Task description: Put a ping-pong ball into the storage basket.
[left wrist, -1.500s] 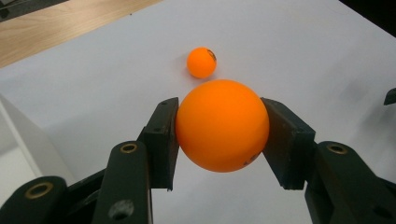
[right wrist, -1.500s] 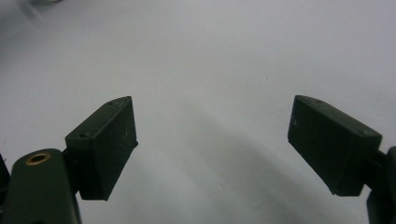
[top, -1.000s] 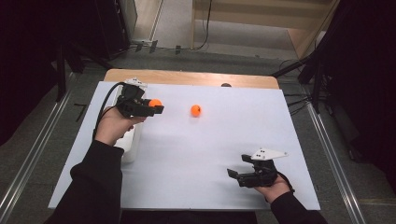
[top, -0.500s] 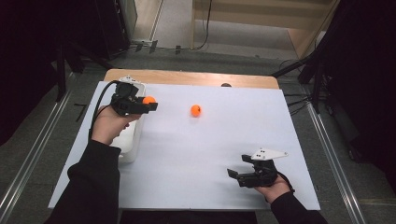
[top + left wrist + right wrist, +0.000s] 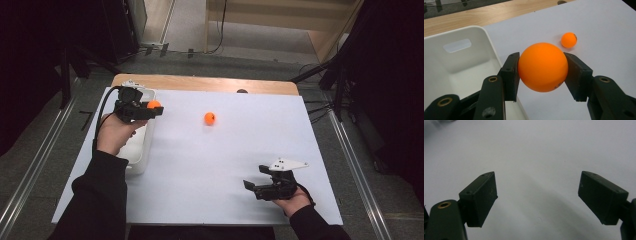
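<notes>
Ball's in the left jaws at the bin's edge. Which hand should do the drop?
Left. The left gripper already clamps an orange ball beside the white bin. The right gripper sits open at the table's near edge, far from it.

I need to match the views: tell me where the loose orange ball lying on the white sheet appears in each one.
High view: loose orange ball lies centre, on the white sheet.
Left gripper view: upper right, beyond the held ball.
Right gripper view: not in it.
Shared landmark: white bin.

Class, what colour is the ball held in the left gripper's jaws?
Orange; the ball shows best in the left gripper view, clamped by the left gripper.
</notes>
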{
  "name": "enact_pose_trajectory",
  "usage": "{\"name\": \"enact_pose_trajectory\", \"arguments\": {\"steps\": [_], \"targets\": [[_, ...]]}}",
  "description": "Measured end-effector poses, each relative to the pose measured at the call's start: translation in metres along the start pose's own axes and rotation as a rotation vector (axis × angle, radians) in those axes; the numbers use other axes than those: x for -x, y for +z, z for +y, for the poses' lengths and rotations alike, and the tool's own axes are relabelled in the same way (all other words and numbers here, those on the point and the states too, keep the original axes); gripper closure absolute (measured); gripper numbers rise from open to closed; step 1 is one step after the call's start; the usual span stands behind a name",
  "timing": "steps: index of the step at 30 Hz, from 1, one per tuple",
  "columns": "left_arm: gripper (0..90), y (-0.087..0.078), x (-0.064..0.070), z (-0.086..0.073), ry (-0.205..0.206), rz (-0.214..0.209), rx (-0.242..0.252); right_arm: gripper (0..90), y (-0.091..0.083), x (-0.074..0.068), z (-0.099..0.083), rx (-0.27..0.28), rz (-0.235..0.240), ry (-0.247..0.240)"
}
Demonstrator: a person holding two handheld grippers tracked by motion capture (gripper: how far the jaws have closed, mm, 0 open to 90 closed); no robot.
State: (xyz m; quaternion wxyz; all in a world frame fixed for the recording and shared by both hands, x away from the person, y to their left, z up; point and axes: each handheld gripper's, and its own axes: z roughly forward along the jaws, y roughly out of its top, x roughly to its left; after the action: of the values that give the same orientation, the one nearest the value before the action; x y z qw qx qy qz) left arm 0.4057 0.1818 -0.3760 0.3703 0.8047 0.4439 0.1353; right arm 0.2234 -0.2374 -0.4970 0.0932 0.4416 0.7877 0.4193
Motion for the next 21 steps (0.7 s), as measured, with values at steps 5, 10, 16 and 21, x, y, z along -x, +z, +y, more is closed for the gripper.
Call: {"name": "enact_pose_trajectory", "arguments": {"steps": [5, 10, 16, 21], "targets": [[50.7, 0.0, -0.003, -0.001, -0.012, 0.018, 0.008, 14.1, 0.0, 0.0, 0.0, -0.005, 0.001, -0.007], [50.6, 0.001, -0.006, -0.003, -0.016, 0.049, 0.006, 14.1, 0.0, 0.0, 0.0, -0.003, 0.002, -0.008], [50.7, 0.0, -0.013, -0.005, -0.037, 0.065, 0.018, 14.1, 0.0, 0.0, 0.0, -0.004, 0.002, -0.008], [50.6, -0.002, -0.018, -0.007, -0.066, 0.086, 0.029, 14.1, 0.001, -0.002, 0.001, -0.01, 0.004, -0.003]]}}
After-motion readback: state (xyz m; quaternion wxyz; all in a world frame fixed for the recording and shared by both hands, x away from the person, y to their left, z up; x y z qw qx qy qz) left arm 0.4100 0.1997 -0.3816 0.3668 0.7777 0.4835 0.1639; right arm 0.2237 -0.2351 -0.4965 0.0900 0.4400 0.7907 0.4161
